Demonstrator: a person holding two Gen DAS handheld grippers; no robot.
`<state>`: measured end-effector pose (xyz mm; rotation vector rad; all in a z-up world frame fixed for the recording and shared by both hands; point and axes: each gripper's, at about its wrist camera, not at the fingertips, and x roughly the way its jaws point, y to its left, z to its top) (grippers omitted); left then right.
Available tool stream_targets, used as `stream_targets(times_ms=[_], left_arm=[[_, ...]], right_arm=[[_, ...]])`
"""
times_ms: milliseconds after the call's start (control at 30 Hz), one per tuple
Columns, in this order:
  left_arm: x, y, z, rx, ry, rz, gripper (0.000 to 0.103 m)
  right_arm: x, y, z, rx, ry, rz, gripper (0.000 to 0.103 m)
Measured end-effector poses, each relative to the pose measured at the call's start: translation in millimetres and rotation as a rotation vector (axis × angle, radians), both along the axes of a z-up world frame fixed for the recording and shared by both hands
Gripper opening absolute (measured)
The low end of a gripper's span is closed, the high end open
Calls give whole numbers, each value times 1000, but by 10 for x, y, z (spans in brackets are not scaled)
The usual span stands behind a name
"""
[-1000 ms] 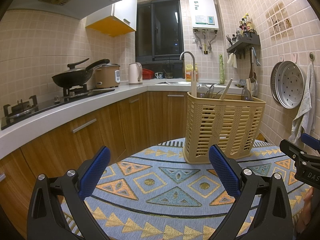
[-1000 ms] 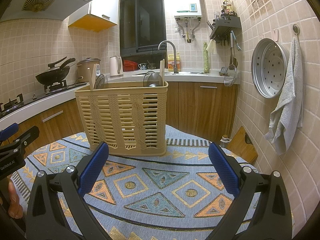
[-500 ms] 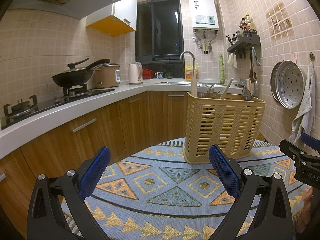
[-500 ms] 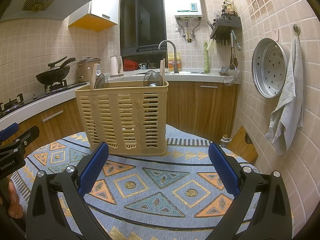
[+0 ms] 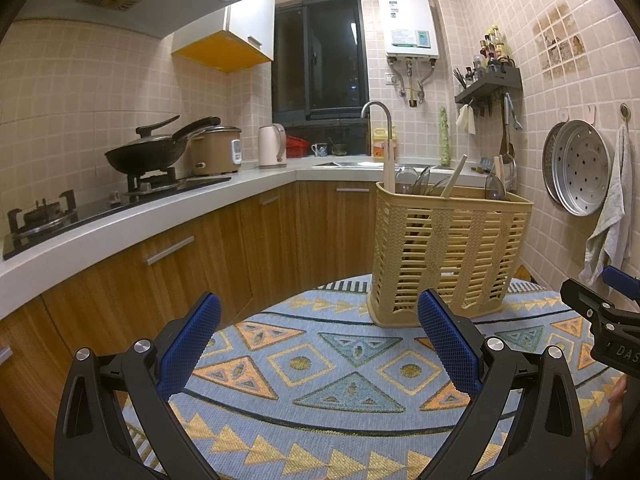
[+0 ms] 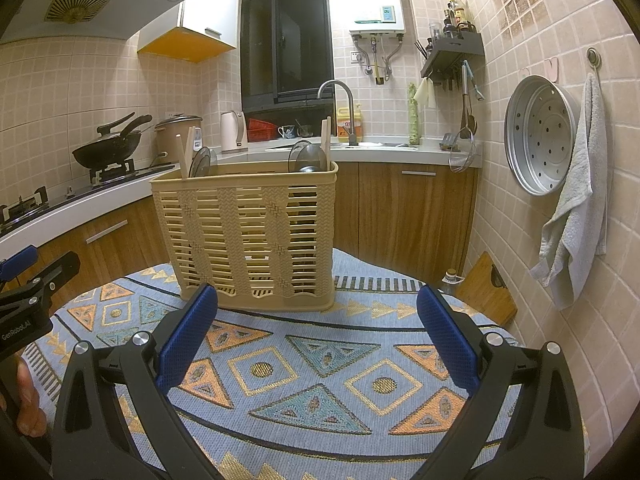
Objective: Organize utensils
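A beige slatted utensil basket (image 5: 448, 252) stands upright on a round table with a patterned blue cloth (image 5: 320, 364). It also shows in the right wrist view (image 6: 248, 240). Spoons, ladles and wooden handles (image 5: 424, 180) stick out of its top (image 6: 308, 156). My left gripper (image 5: 318, 320) is open and empty, a little short of the basket and to its left. My right gripper (image 6: 318, 316) is open and empty, just in front of the basket. Each gripper shows at the edge of the other's view.
A kitchen counter (image 5: 160, 208) with a wok (image 5: 148, 152), rice cooker, kettle and sink runs behind the table. A steamer tray (image 6: 540, 140) and towel (image 6: 576, 200) hang on the right wall. A cutting board (image 6: 484, 288) leans low against that wall.
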<state>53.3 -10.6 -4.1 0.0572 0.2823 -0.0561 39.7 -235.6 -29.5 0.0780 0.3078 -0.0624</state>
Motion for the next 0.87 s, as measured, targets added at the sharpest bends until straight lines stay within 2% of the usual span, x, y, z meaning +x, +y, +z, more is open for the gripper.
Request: stream_targets(times_ms=[400, 567, 867], left_arm=[[-3, 8, 2, 1, 0, -2, 95], [-12, 66, 8, -19, -8, 28, 96], [-3, 47, 12, -10, 1, -15, 96]], right_arm=[[-10, 30, -28, -1, 2, 2, 95], [-16, 34, -28, 0, 3, 1, 95], [-16, 29, -31, 4, 5, 1, 95]])
